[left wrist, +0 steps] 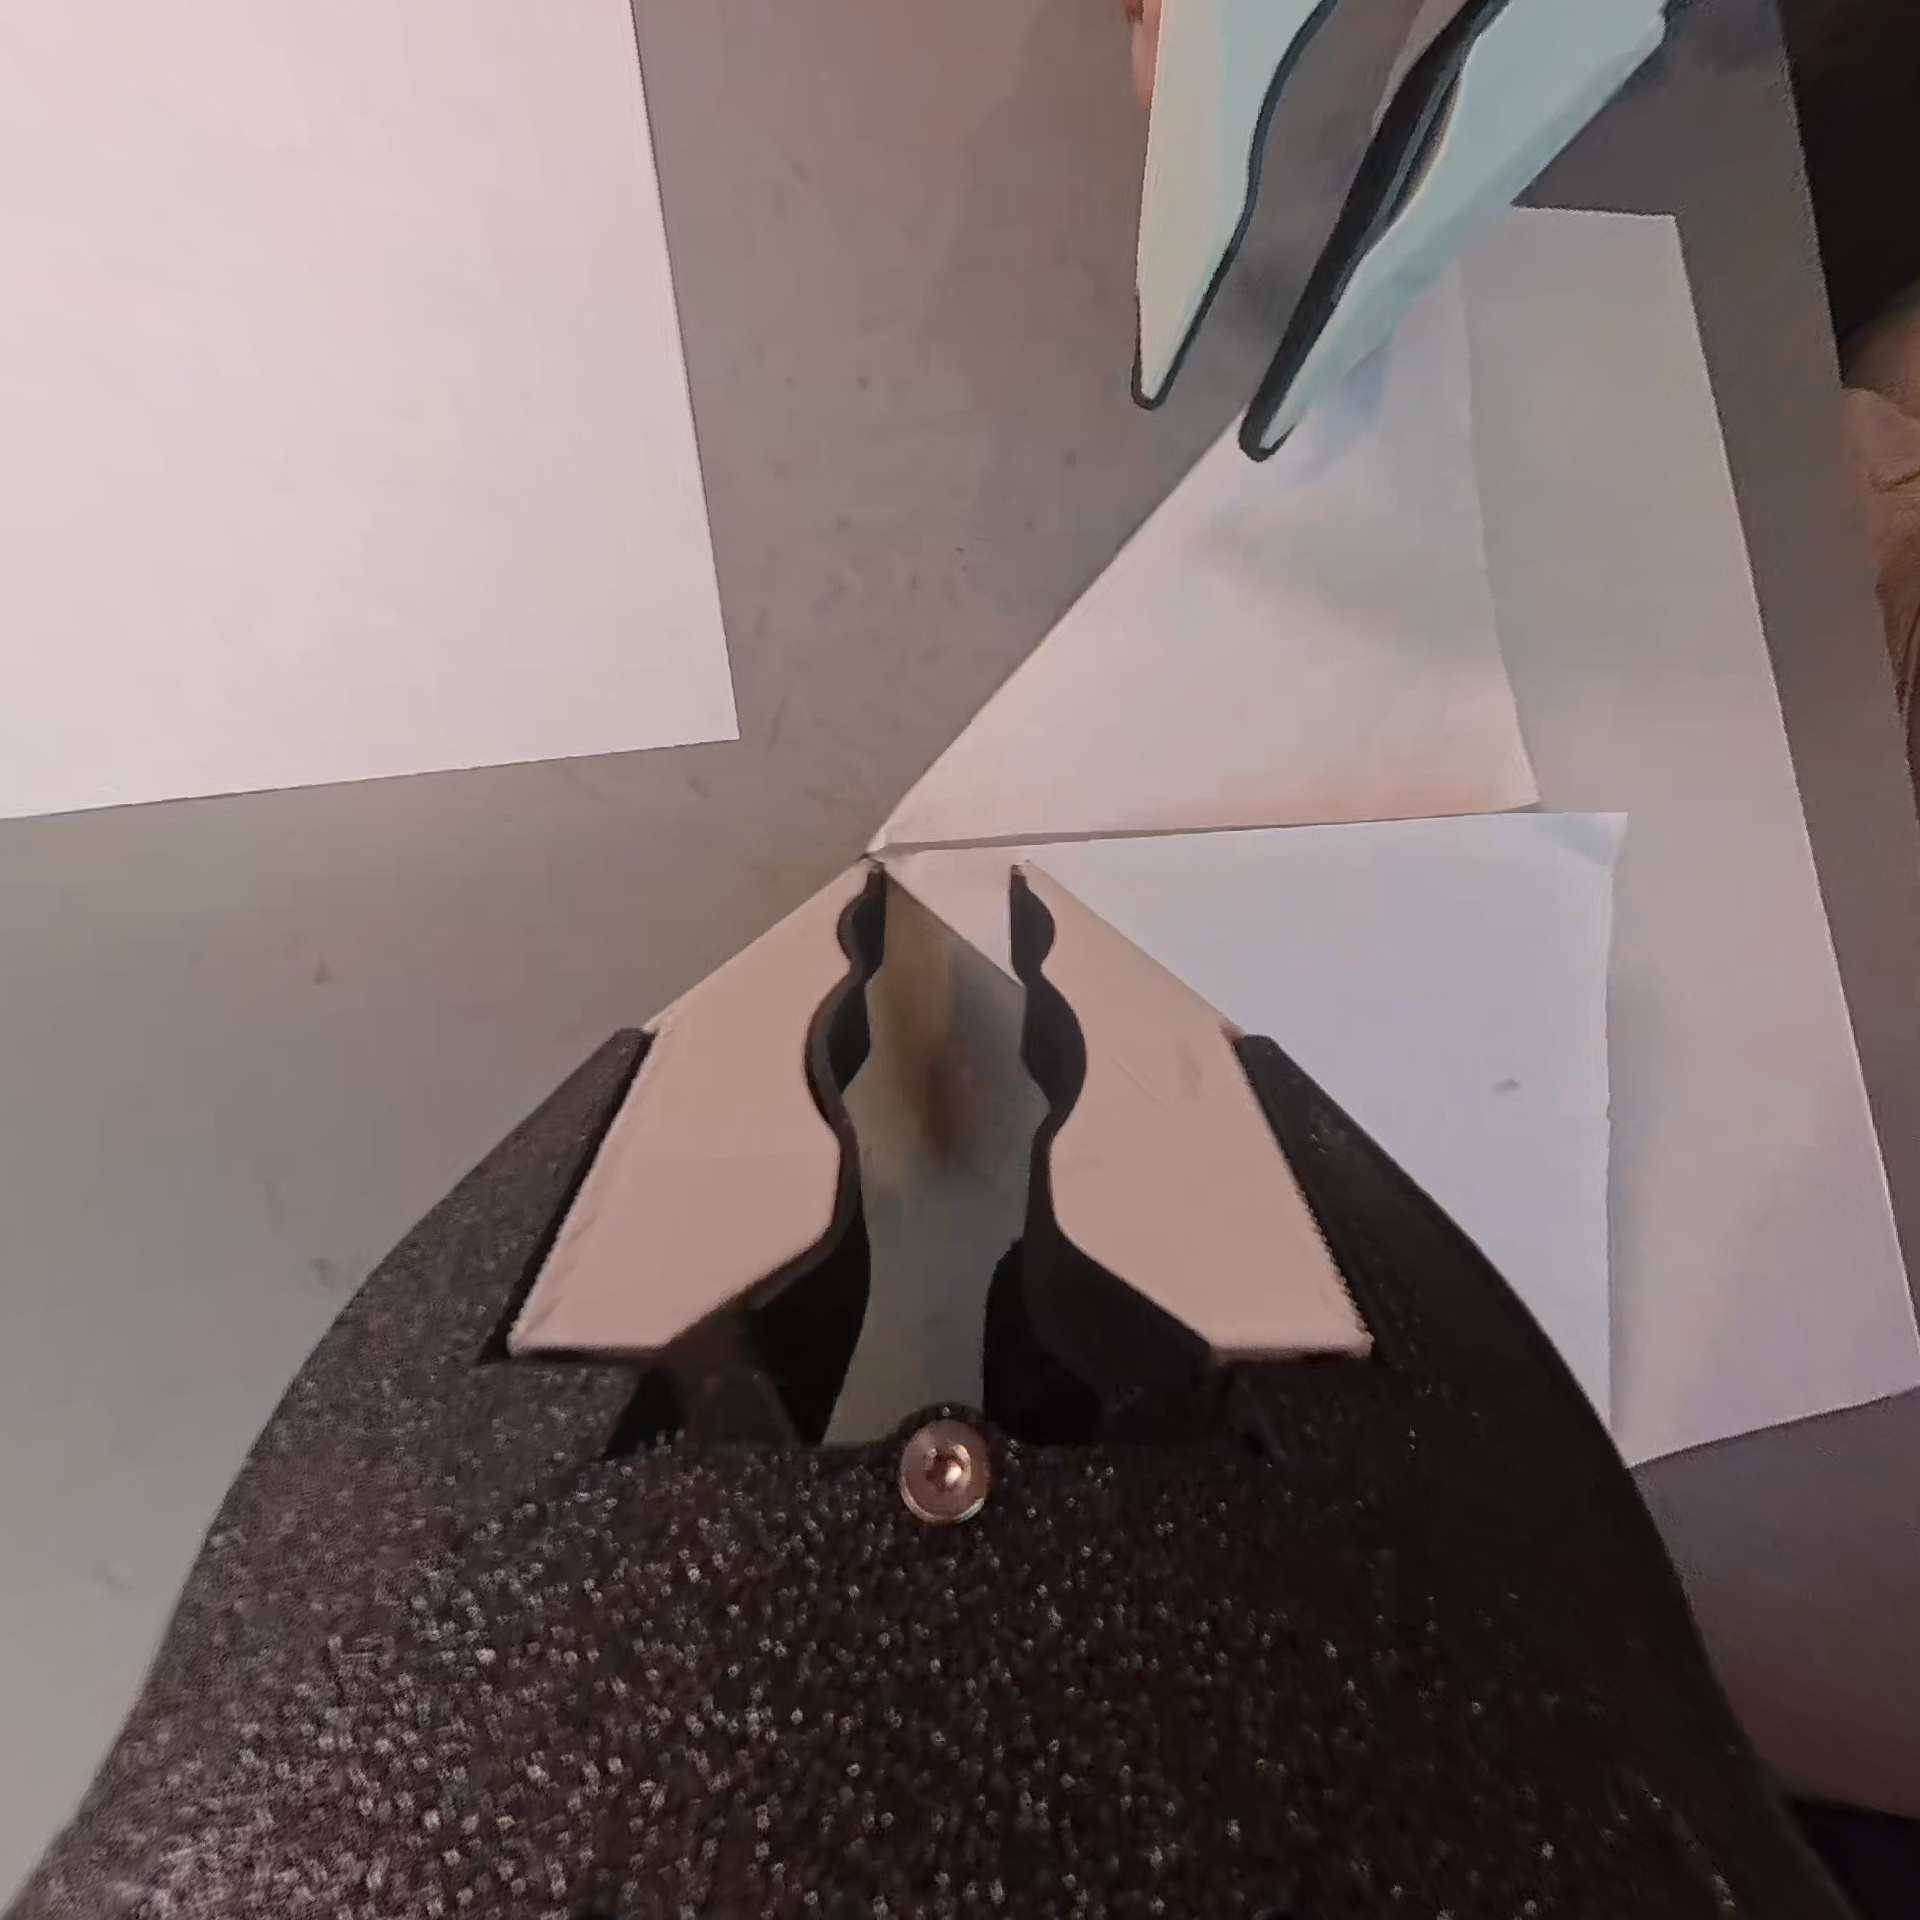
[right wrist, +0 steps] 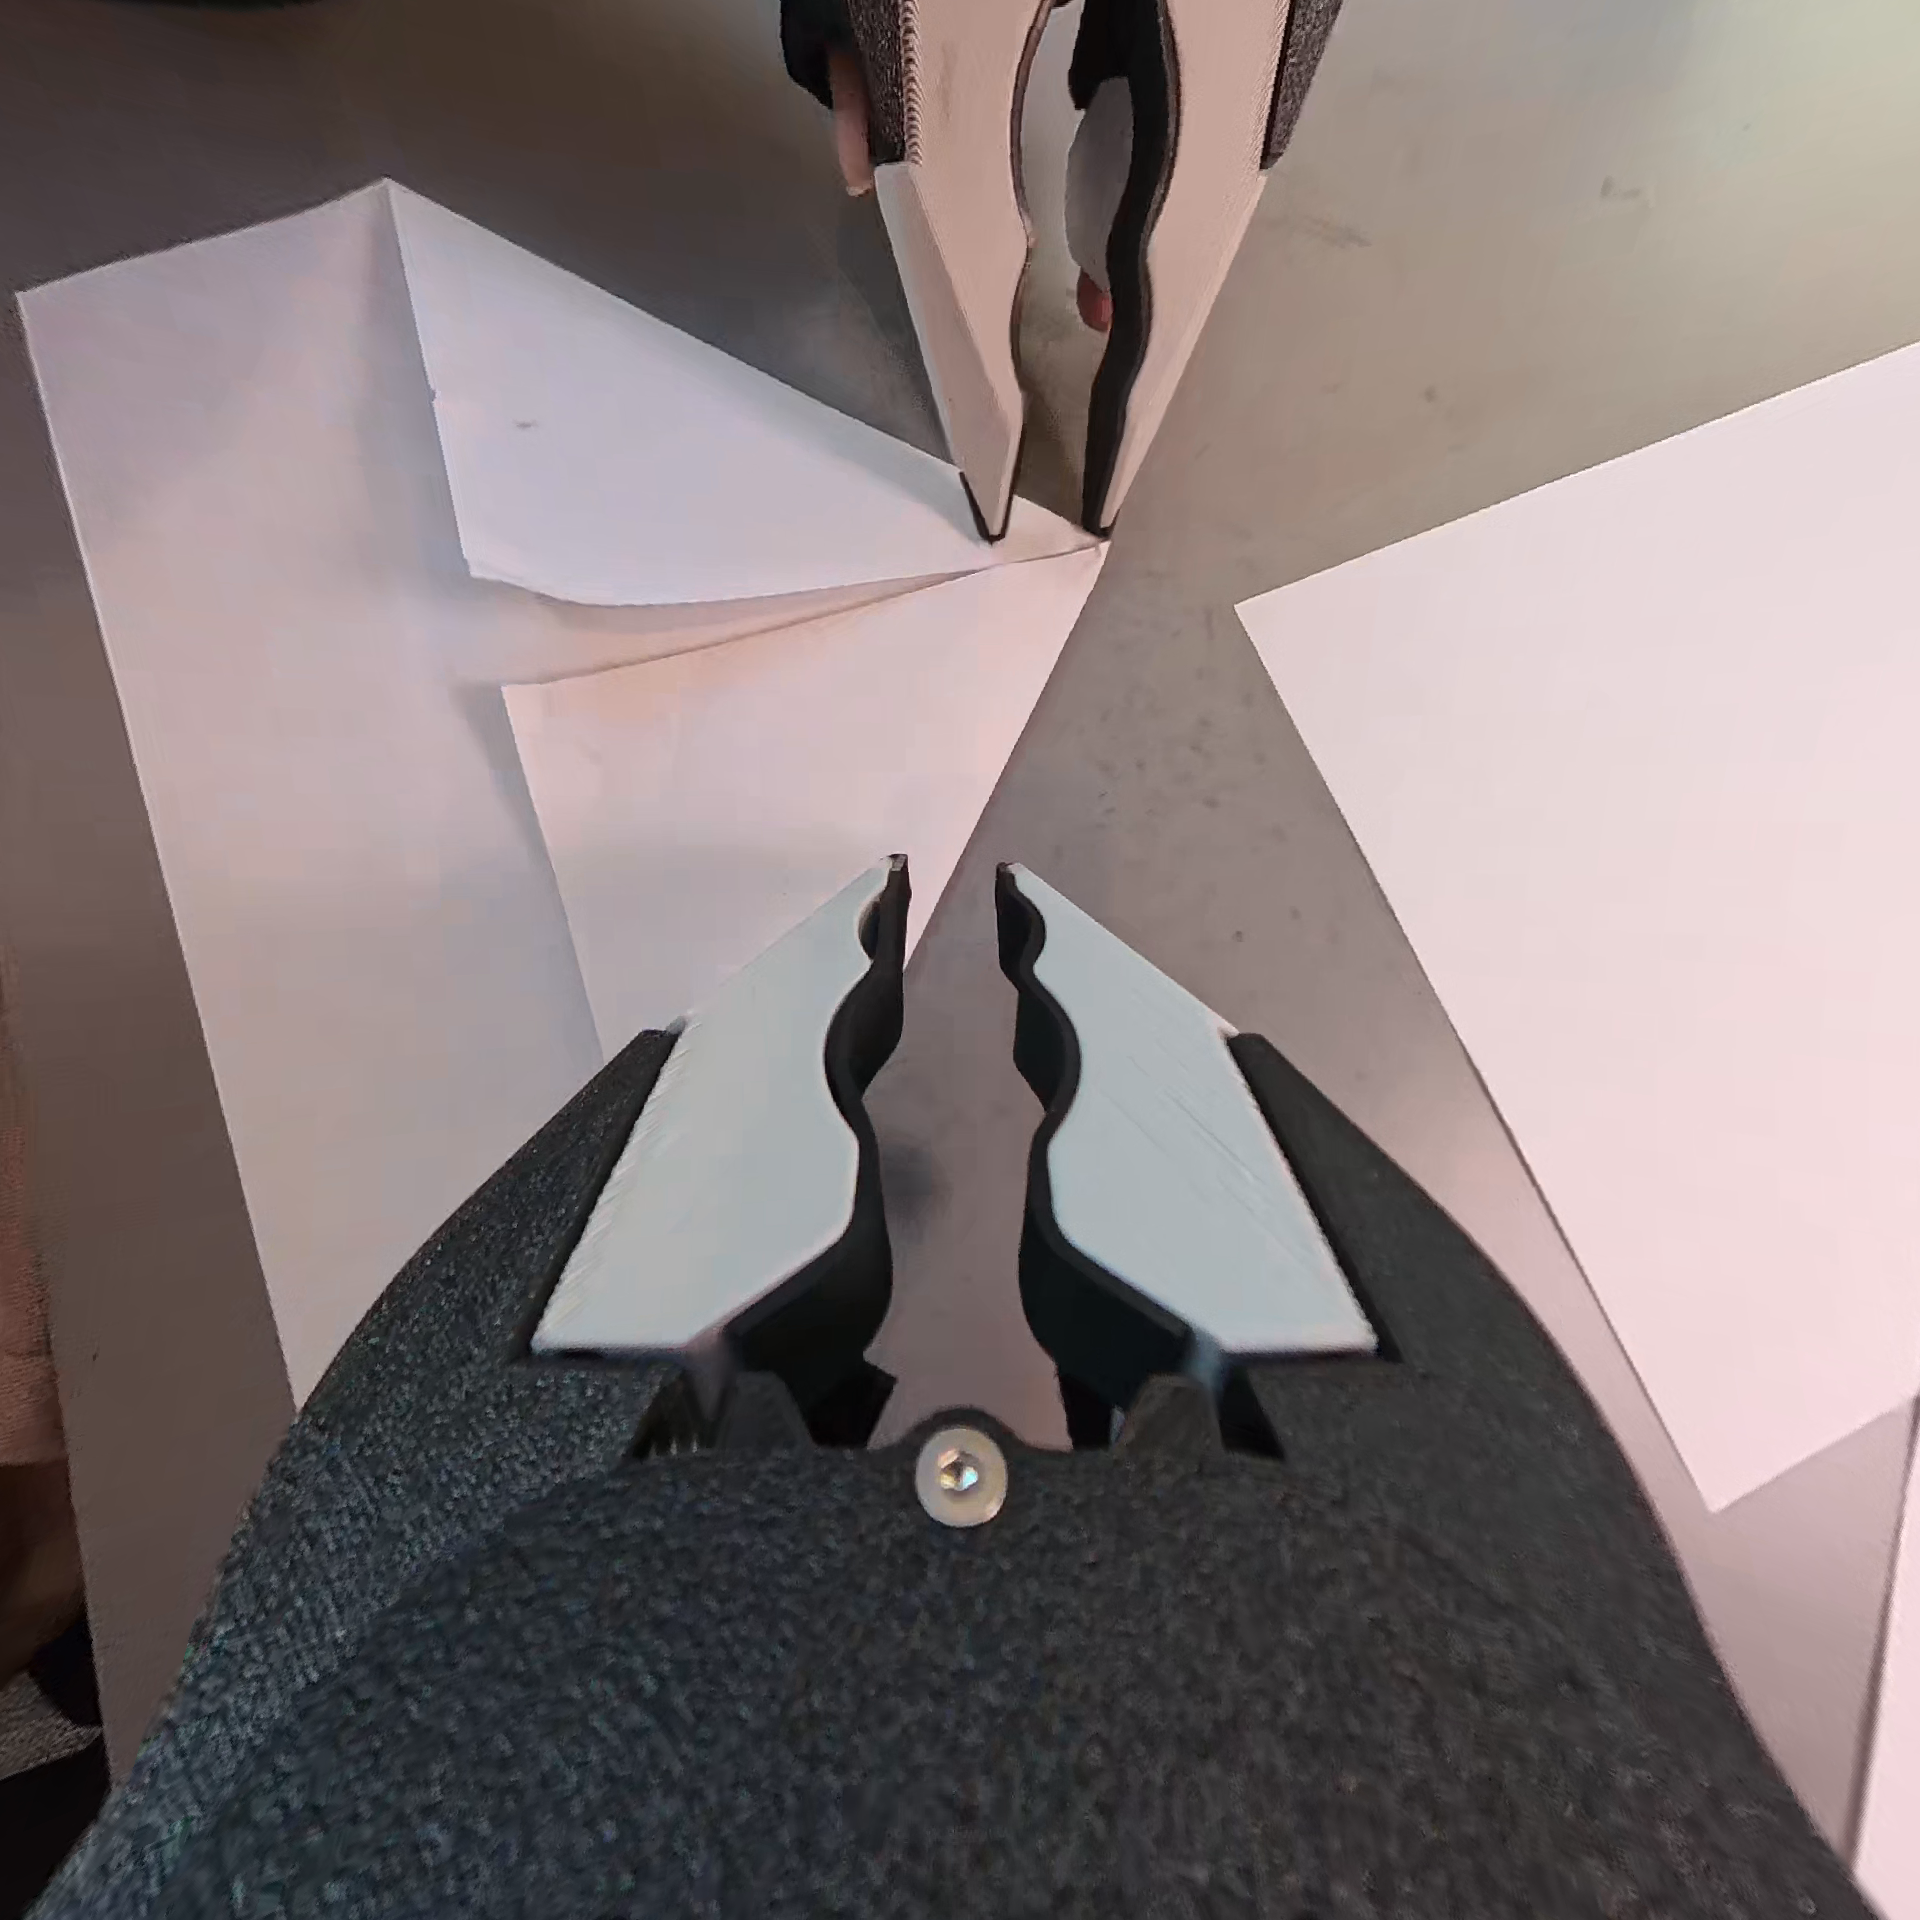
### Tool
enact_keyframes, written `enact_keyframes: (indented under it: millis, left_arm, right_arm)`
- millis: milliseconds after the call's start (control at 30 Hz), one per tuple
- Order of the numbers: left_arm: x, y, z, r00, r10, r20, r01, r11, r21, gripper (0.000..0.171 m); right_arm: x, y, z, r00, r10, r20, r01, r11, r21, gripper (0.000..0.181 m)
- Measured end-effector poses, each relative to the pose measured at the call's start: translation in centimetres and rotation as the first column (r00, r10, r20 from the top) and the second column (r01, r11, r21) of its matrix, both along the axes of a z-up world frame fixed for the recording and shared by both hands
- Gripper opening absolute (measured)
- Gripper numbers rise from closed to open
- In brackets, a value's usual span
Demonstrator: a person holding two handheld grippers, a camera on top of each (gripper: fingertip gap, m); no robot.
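Note:
A white sheet of paper [left wrist: 1714, 623] lies on the grey table [left wrist: 883, 468] with two corners folded in, so two triangular flaps [left wrist: 1247, 675] meet at a point. My left gripper [left wrist: 945, 878] is open by a narrow gap, its tips at that point, one on the near flap [left wrist: 1351, 987]. It also shows at the top of the right wrist view [right wrist: 1039, 532], tips down on the paper's point. My right gripper [right wrist: 951, 868] is open and empty, over the slanted folded edge of the paper's flap [right wrist: 779, 769]. It also shows in the left wrist view [left wrist: 1205, 426].
A second flat white sheet [left wrist: 312, 395] lies beside the folded one, also seen in the right wrist view [right wrist: 1610, 831]. A person's hand [left wrist: 1881, 571] is at the right edge. Bare grey table [right wrist: 1143, 779] runs between the two sheets. The left gripper's tips are roughly 9 cm from the right gripper's.

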State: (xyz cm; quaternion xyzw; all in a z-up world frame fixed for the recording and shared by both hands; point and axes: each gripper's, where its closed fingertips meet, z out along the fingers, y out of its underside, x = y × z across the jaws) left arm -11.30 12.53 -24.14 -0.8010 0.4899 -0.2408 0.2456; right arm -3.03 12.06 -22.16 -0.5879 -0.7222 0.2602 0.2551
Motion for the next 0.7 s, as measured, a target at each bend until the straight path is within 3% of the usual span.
enact_keyframes:
  millis: [100,300,400,433,567,700]
  left_arm:
    - [0.3,0.6,-0.2,1.000,0.021,-0.008,-0.021,0.999,0.027,0.002]
    - [1.1,-0.1,-0.1,1.000,0.023,0.000,-0.023,0.999,0.035,0.000]
    - [1.0,-0.9,0.4,0.997,0.072,0.022,-0.073,0.996,0.054,0.000]
    - [0.7,-1.2,0.8,0.994,0.102,0.037,-0.104,0.993,0.052,0.000]
    - [0.3,-4.8,2.1,0.972,0.202,0.118,-0.197,0.979,-0.053,0.023]
    - [0.8,-8.5,0.4,0.974,0.222,0.044,-0.221,0.975,-0.019,0.033]
  right_arm:
    - [-0.4,0.2,-0.8,1.000,-0.023,0.002,0.023,0.999,-0.027,0.017]
    - [-3.5,-0.4,-1.6,0.997,-0.061,0.047,0.068,0.982,-0.175,0.039]
    - [-3.9,-1.0,-2.2,0.995,-0.030,0.100,0.034,0.999,-0.038,0.046]
    - [-3.8,-1.5,-2.1,0.995,-0.017,0.102,0.020,0.999,-0.032,0.036]
    - [-1.7,-1.6,-2.1,0.993,-0.059,0.104,0.061,0.998,-0.007,0.025]
    - [1.0,-1.5,-2.1,0.985,-0.146,0.096,0.150,0.988,-0.034,0.025]
